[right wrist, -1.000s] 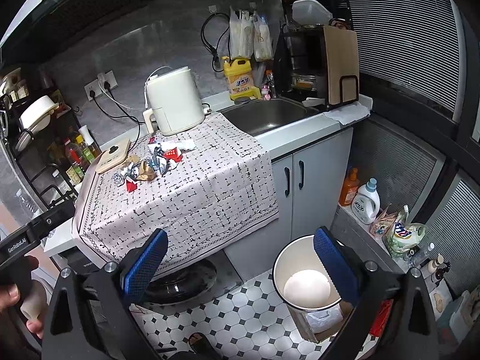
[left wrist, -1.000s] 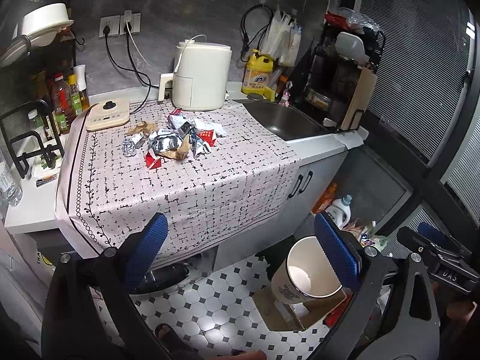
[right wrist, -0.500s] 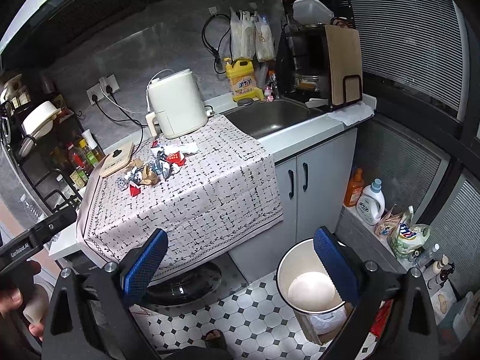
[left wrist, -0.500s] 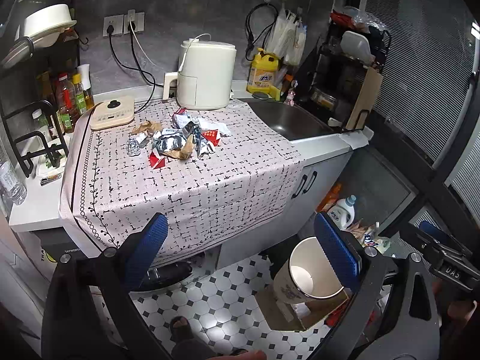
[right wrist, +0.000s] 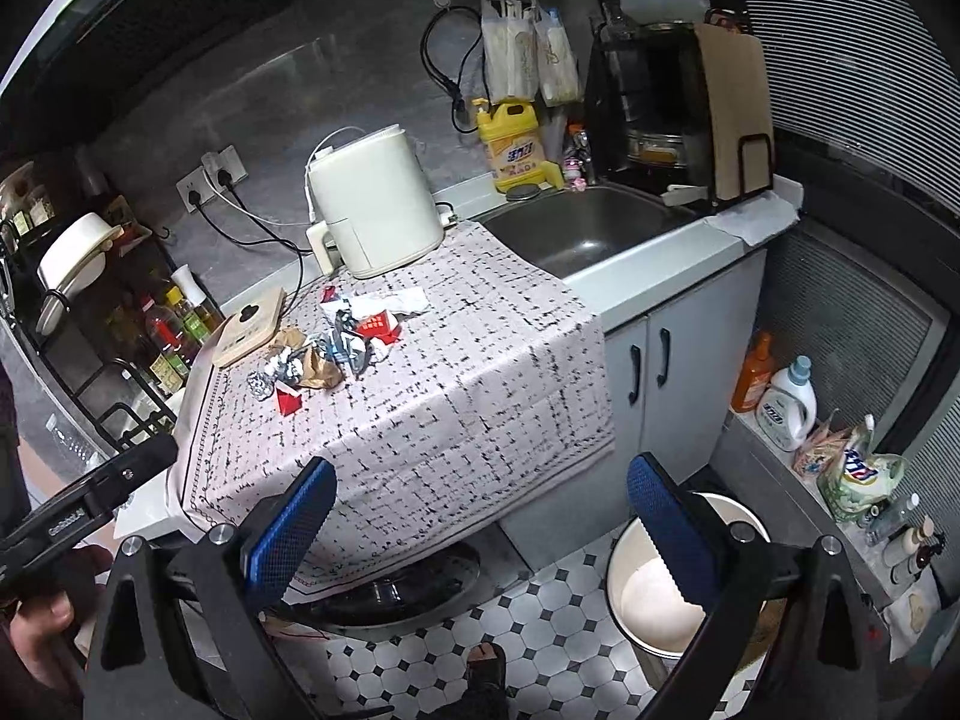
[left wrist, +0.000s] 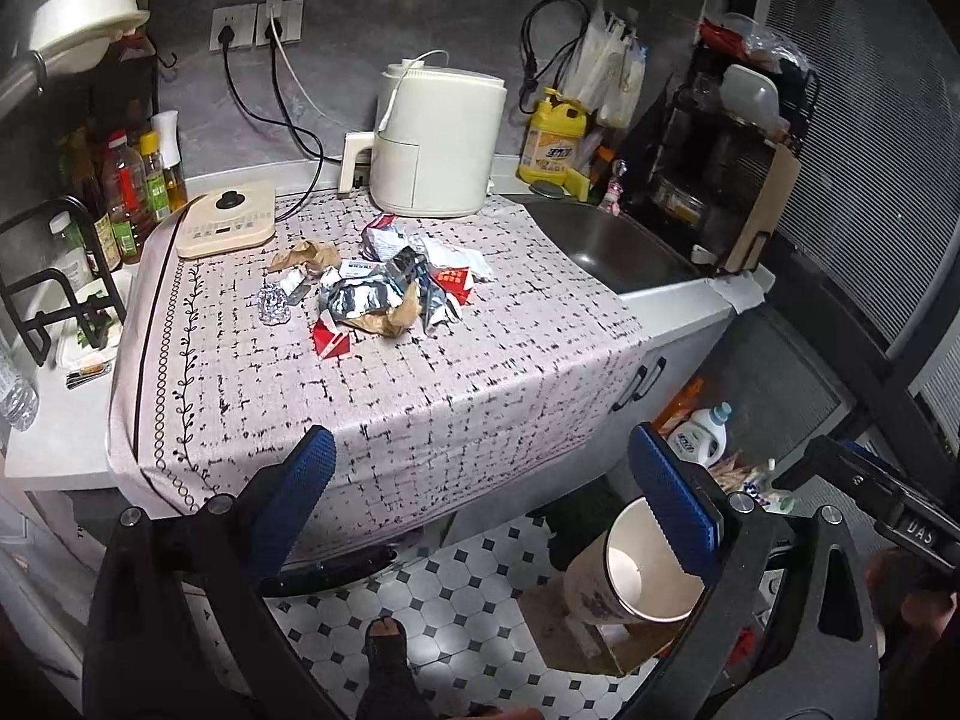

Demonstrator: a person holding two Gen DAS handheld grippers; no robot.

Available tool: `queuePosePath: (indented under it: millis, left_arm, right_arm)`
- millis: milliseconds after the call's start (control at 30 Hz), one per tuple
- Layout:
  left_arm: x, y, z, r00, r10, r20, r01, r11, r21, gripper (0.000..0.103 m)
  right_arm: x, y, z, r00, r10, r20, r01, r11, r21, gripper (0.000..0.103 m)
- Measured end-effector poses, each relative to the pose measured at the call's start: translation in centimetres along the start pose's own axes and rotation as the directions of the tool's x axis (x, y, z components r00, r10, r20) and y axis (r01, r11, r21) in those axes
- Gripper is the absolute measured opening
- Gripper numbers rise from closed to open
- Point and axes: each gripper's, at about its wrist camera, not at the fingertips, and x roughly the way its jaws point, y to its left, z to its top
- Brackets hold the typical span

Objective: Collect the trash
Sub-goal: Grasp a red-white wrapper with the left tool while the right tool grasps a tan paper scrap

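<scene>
Both grippers are hanging in mid-air short of the counter. The left gripper (left wrist: 480, 498) is gaping wide, nothing between its blue pads, and the right gripper (right wrist: 480, 516) is spread just as wide and carrying nothing either. The trash (left wrist: 384, 294) is lying in a crumpled heap (foil, brown paper, red wrappers) on the cloth (left wrist: 420, 396), just in front of the air fryer (left wrist: 435, 138). The bin (right wrist: 660, 594) is standing on the tiled floor beside the cabinet.
</scene>
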Motion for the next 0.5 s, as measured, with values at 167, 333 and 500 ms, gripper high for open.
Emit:
queuePosePath:
  millis: [167, 333, 500]
  left_arm:
    - [2.6, 2.3, 2.4, 1.000, -0.025, 0.004, 0.025, 0.999, -0.022, 0.097]
    - [5.2, 5.0, 4.2, 0.999, -0.046, 0.004, 0.046, 0.997, -0.056, 0.097]
    - [7.9, 7.5, 5.5, 0.999, -0.050, 0.000, 0.050, 0.996, -0.078, 0.093]
  right_arm:
    - [3.2, 1.8, 2.1, 1.000, 0.002, -0.026, -0.002, 1.000, -0.029, 0.095]
    - [6.2, 3.3, 4.0, 0.999, -0.019, -0.043, 0.018, 1.000, -0.024, 0.095]
    - [8.9, 5.0, 5.3, 0.997, -0.022, -0.070, 0.020, 0.999, -0.038, 0.094]
